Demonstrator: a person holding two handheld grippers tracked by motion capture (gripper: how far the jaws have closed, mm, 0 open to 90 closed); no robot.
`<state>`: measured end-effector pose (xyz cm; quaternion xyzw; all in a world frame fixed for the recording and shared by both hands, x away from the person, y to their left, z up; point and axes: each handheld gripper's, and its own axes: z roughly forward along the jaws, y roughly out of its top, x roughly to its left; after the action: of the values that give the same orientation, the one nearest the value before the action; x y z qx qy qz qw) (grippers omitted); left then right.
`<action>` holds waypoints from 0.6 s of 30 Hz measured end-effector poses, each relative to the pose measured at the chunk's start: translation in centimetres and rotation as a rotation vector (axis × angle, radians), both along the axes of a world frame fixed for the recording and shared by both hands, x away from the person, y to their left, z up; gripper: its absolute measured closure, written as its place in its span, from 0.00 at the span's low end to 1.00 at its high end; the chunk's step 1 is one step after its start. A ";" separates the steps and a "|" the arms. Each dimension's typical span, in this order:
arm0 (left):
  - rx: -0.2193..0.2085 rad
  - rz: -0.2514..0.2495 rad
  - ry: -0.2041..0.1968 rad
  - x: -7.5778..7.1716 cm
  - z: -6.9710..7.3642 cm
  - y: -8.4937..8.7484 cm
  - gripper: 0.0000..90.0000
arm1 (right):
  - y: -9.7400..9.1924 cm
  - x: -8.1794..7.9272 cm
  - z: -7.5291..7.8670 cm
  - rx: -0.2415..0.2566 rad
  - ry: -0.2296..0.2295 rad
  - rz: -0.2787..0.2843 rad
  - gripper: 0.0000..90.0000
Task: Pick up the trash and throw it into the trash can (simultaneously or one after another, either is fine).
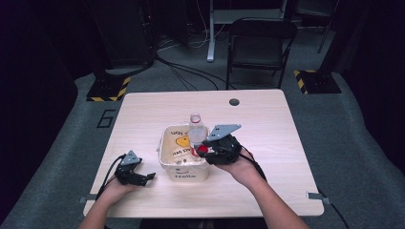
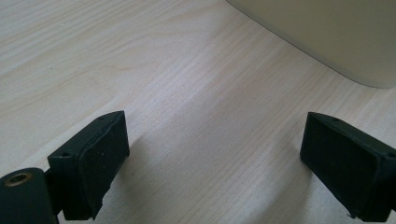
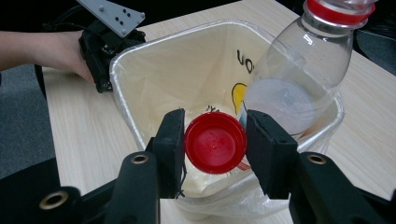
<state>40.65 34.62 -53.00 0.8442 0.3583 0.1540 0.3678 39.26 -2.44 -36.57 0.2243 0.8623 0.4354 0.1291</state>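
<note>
A red bottle cap point(image 3: 215, 142) is pinched between the pads of my right gripper point(image 3: 215, 148), which is shut on it just above the near rim of a cream bin point(image 3: 122, 70) lined with a plastic bag. A clear plastic bottle point(image 3: 299, 79) with a red neck ring stands inside the bin, right beside the cap. From the high view, the right gripper point(image 1: 205, 148) sits at the bin's point(image 1: 184, 172) right side next to the bottle point(image 1: 196, 131). My left gripper point(image 1: 151, 177) rests on the table left of the bin, its jaws open and nothing between them point(image 2: 215, 158).
The bin's outer wall point(image 2: 327, 32) lies just ahead of the left gripper. The wooden table point(image 1: 267, 124) has a cable hole point(image 1: 234, 101) near its far edge. A black chair point(image 1: 260, 45) and floor cables lie beyond the table.
</note>
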 end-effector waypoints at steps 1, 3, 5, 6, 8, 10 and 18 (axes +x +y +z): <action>0.000 0.000 0.000 0.0 0.0 0.0 0.09 | 0.1 0.1 0.0 0.002 0.001 -0.002 0.64; 0.000 0.001 0.000 0.0 0.0 0.0 0.09 | 0.3 0.1 0.0 0.004 0.000 0.000 0.64; 0.000 0.000 0.000 0.0 0.0 0.0 0.09 | 0.7 0.3 -0.1 0.004 -0.005 0.008 0.64; 0.000 0.000 0.000 0.0 0.0 0.0 0.09 | 1.0 0.3 -0.1 0.004 -0.002 0.009 0.64; 0.000 -0.001 0.000 0.0 0.0 0.0 0.09 | 1.5 0.3 -0.3 -0.006 -0.006 0.018 0.64; 0.000 -0.001 0.000 0.0 0.0 0.0 0.09 | 2.2 0.5 -0.6 -0.026 -0.012 0.033 0.64; 0.008 -0.013 0.002 0.2 0.0 0.0 0.09 | 2.8 0.9 -1.4 -0.038 0.012 0.026 0.64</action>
<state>40.82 34.64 -52.98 0.8481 0.3525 0.1523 0.3652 40.13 0.34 -37.92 0.2131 0.8740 0.4191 0.1224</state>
